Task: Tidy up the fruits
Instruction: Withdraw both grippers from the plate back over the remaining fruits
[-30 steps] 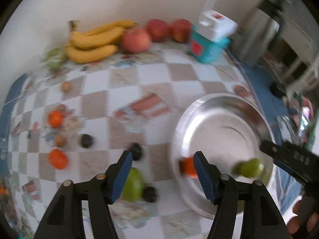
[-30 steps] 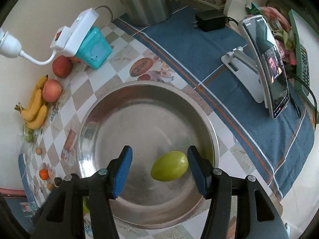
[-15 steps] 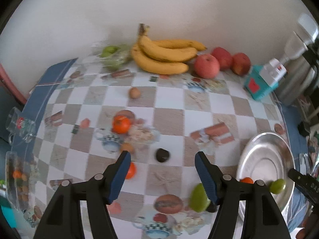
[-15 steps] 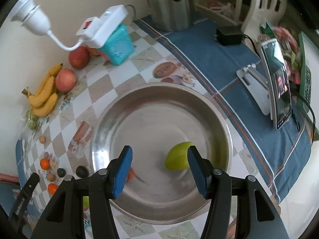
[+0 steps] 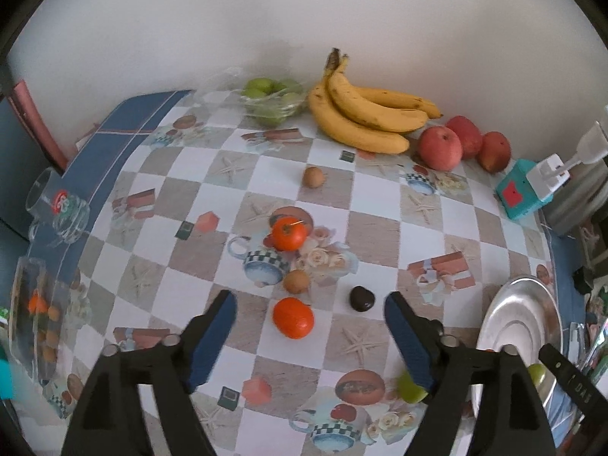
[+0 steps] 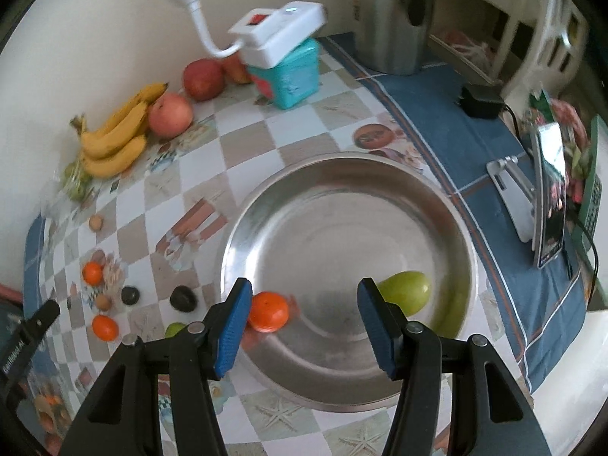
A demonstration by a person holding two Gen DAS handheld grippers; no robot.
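Observation:
My left gripper (image 5: 309, 342) hangs over the checkered tablecloth with its jaws opening and nothing held. An orange fruit (image 5: 293, 317) lies on the cloth below the gap. Around it are a small brown fruit (image 5: 296, 281), a dark fruit (image 5: 361, 298) and a stemmed orange fruit (image 5: 288, 231). A green fruit (image 5: 410, 385) peeks from behind the right finger. My right gripper (image 6: 304, 326) is open above the steel bowl (image 6: 342, 167), which holds an orange fruit (image 6: 268, 311) and a green fruit (image 6: 404, 290). Neither touches the pads.
Bananas (image 5: 364, 114), red apples (image 5: 440, 148) and a bag of green fruit (image 5: 271, 100) line the wall. A teal box with a white power strip (image 6: 288, 72), a steel kettle (image 6: 395, 15) and a phone on a stand (image 6: 551, 209) surround the bowl. A glass mug (image 5: 57, 205) stands far left.
My left gripper has swung away from the bowl, out over the loose fruit, and its jaws have widened. My right gripper has pulled back and rolled; the green fruit now lies right of its jaws.

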